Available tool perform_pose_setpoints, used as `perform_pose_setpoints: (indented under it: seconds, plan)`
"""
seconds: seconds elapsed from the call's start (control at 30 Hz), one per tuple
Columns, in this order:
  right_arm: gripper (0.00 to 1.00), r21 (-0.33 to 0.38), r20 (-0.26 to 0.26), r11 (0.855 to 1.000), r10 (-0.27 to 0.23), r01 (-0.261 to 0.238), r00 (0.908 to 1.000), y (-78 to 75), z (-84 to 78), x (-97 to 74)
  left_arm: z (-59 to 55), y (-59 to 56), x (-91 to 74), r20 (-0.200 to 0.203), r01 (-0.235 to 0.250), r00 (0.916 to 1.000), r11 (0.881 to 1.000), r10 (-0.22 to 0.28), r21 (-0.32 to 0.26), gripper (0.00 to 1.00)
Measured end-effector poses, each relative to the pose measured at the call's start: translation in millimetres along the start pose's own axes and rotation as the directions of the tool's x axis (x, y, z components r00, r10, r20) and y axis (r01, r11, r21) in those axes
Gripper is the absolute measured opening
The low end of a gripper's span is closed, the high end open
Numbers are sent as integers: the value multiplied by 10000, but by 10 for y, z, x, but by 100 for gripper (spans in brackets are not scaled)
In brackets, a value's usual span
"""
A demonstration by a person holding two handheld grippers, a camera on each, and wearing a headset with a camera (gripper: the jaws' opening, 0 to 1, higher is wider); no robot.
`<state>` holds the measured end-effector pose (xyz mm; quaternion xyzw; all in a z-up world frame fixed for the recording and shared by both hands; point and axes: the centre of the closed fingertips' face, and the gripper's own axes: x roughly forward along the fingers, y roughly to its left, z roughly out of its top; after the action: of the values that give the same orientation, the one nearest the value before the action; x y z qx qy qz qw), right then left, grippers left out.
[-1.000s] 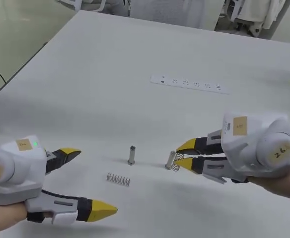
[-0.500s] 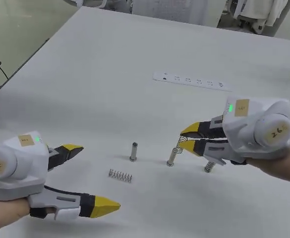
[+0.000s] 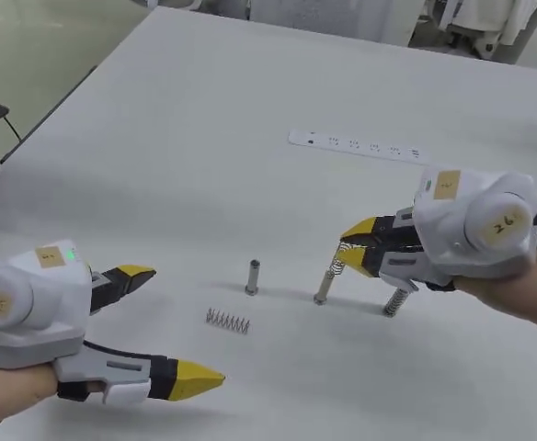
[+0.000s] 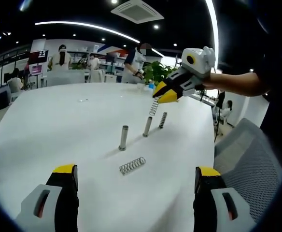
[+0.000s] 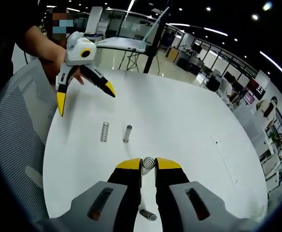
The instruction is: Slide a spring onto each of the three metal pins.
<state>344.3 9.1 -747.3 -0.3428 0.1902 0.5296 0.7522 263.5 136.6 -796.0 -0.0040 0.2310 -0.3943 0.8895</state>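
Three metal pins stand on the white table. The left pin [image 3: 253, 276] [image 4: 123, 137] [image 5: 127, 133] is bare. My right gripper [image 3: 354, 248] [image 5: 148, 165] is shut on a spring [image 3: 340, 260] [image 4: 154, 106] [image 5: 148, 163], whose lower end hangs at the top of the middle pin [image 3: 324, 287] [image 4: 147, 126]. The right pin [image 3: 395, 301] [image 4: 162, 120] carries a spring. One loose spring [image 3: 227, 320] [image 4: 132, 165] [image 5: 104, 131] lies flat in front of the left pin. My left gripper [image 3: 165, 323] [image 4: 136, 178] is open and holds nothing, near the front edge.
A white power strip [image 3: 359, 147] lies farther back on the table [image 3: 204, 138]. A grey mesh chair [image 4: 249, 164] [image 5: 15, 140] stands by the table's near side. People sit at desks in the far background.
My right gripper has lifted the spring from beside the middle pin's base to its top. The right pin with its spring has come out from behind that gripper. The left gripper stays put.
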Motion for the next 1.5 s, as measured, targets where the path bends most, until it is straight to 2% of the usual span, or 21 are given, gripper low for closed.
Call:
perform_pose_setpoints:
  seconds: [0.83, 1.5]
  plan:
    - [7, 543, 96, 9985, 84, -89, 9999, 14, -25, 79, -34, -1, -32, -62, -42, 10000, 9999, 42, -109, 98]
    - [8, 511, -130, 9985, 208, -201, 9997, 29, -95, 109, -24, 4, -30, -63, -14, 10000, 9999, 13, -123, 98]
